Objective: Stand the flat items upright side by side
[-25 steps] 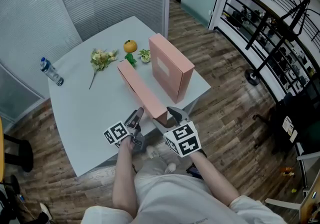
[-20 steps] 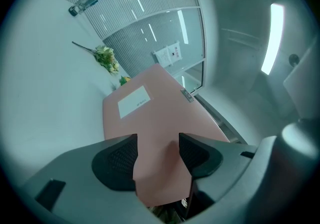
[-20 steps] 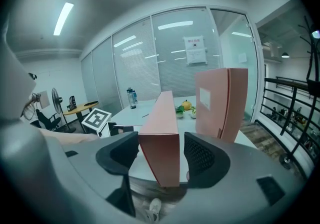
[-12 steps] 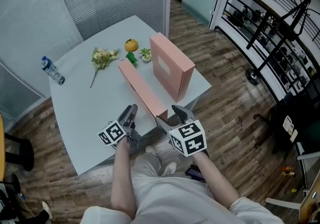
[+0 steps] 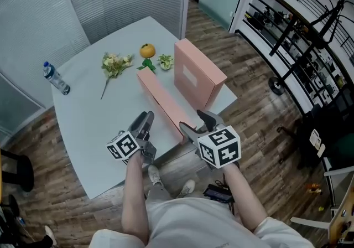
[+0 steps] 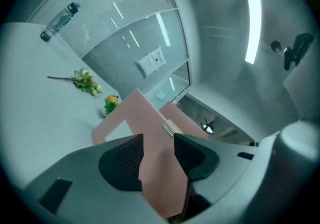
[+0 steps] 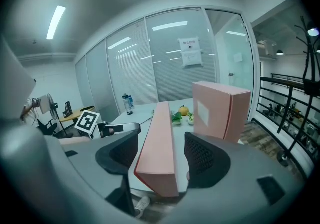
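The left tool (image 5: 147,117) has come away from the long pink box (image 5: 162,101). A second ago it was right against the near end, and now bare counter (image 5: 88,130) shows between them. Its jaws have just been closing partway and stand half open with nothing pinched; the box's side only shows beyond them.

The right tool (image 5: 198,123) sits astride that near end at the counter's edge. Its jaws are wide, one on either side, with a sliver of gap on its right, so it looks to me more like steadying than clamping.

The box stands on its long edge without leaning, beside the taller pink box (image 5: 200,77), near it but not touching. I'd say the standing is as good as done. What's left is for the right tool to back off without knocking the box, and perhaps to nudge the two closer.
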Motion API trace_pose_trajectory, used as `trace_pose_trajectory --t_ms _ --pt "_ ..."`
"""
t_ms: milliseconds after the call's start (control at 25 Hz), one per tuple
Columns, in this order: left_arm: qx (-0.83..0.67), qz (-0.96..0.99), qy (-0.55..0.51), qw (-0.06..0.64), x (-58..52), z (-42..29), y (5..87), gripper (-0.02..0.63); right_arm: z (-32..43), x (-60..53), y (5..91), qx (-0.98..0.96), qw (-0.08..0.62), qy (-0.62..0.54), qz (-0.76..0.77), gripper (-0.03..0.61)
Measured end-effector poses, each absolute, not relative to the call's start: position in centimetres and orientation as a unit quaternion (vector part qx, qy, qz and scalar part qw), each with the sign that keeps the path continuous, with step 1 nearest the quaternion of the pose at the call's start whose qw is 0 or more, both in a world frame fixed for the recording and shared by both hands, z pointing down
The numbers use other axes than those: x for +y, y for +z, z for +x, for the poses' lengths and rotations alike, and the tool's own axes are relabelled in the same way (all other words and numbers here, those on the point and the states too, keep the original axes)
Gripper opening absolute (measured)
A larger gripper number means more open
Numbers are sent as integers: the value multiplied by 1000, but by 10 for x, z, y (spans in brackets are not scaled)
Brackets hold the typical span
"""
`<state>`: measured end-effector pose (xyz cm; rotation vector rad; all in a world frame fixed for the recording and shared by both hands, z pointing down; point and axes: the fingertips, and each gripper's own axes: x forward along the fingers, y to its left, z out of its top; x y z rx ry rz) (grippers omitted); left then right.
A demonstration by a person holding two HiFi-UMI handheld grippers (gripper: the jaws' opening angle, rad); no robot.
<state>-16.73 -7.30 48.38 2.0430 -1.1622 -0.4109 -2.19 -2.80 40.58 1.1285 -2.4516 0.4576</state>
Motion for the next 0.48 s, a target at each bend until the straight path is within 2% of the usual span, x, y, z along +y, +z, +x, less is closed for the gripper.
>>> trace_pose_trajectory --t_ms 280,480 --pt "-417 811 -175 371 -89 -182 476 184 -70 -44 404 -882 260 134 370 307" --pt "-389 824 -172 373 -111 -188 474 184 -93 -68 398 -881 271 133 363 325"
